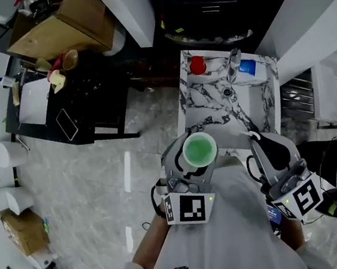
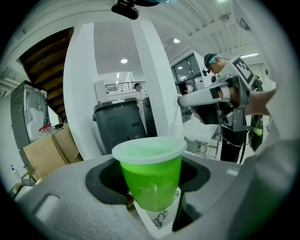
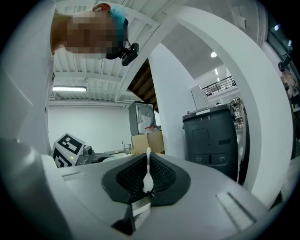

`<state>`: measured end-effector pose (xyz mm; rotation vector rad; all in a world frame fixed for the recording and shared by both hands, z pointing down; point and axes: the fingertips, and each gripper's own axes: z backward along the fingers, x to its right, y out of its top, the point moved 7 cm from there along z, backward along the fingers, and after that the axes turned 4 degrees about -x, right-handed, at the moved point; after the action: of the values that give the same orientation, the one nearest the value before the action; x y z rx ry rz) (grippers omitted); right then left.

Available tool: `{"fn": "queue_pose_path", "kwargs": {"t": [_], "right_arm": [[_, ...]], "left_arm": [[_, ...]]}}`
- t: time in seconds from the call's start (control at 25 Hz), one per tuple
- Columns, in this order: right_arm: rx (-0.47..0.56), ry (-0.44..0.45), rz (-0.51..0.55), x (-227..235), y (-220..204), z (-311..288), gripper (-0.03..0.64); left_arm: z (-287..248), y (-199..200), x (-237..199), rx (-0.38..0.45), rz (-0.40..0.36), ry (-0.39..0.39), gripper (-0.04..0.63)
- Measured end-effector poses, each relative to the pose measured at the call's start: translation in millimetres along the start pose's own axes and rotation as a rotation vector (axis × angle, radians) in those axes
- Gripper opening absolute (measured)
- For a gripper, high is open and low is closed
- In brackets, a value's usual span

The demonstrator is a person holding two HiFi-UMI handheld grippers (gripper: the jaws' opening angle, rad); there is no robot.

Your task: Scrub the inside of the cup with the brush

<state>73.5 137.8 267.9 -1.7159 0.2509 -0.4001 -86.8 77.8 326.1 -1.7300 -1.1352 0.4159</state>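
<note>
Holding cup (image 2: 149, 168) upright in left gripper (image 2: 154, 202), clamped on its wall; pinching brush (image 3: 148, 168) in right gripper (image 3: 145, 190), closed tight on it, well apart from cup. Judged pre-scrub: next, need to bring brush over cup mouth and lower in. Cannot tell which brush end points outward, nor see cup's bottom.

A large indoor work hall: tall white columns (image 2: 154, 79), glossy stone floor (image 1: 99, 172), cardboard boxes (image 1: 64, 21) upper left, cluttered black bench (image 1: 90, 95), mezzanine railing (image 2: 117, 85).

marble table (image 1: 209, 103) carries a red object (image 1: 198, 65) and blue box (image 1: 247, 67)
</note>
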Motion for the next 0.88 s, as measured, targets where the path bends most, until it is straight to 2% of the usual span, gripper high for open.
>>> {"fn": "queue_pose_path", "kwargs": {"t": [0.44, 0.68, 0.88], "right_arm": [[0.023, 0.047, 0.004, 66, 20, -39, 0.025], [0.051, 0.080, 0.016, 80, 32, -41, 0.025], [0.073, 0.074, -0.008, 83, 31, -32, 0.025]], "left_arm": [[-67, 28, -26, -0.013, 0.013, 0.022, 0.285], [-88, 31, -25, -0.037, 0.006, 0.008, 0.285], [-92, 25, -19, -0.056, -0.016, 0.003, 0.285]]}}
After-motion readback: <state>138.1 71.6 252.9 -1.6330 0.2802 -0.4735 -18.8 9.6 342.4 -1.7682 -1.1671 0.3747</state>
